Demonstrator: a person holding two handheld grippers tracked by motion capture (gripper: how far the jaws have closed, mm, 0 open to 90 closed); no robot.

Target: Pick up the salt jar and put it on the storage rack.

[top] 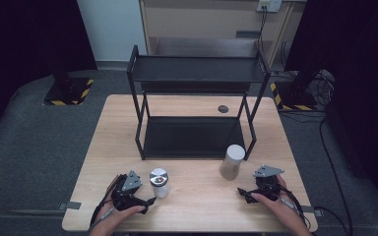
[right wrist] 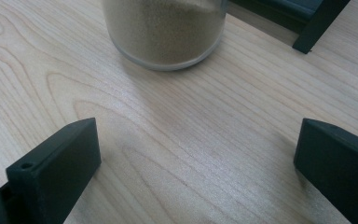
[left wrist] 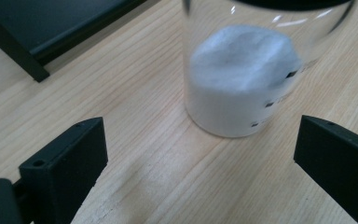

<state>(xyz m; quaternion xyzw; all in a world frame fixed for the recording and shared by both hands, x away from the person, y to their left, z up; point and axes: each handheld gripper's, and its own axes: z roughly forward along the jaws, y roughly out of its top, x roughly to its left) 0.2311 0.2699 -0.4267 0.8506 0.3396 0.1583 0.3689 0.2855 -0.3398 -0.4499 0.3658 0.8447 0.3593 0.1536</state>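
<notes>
Jaws wide, both grippers | left gripper (top: 150,200) near white-powder jar (top: 159,183) | right gripper (top: 242,193) near brown-powder jar (top: 232,162)

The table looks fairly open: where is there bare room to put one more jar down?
Bare wood lies between the silver-lidded jar and the tan jar, and along the table left of the black rack. The rack's lower shelf is bare too. It is crowded around each jar, where the left gripper and right gripper sit.

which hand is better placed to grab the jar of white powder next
Left. The left tool sits open right beside the jar of white powder, which stands just ahead of its jaws. The right tool faces the brown-powder jar instead.
</notes>
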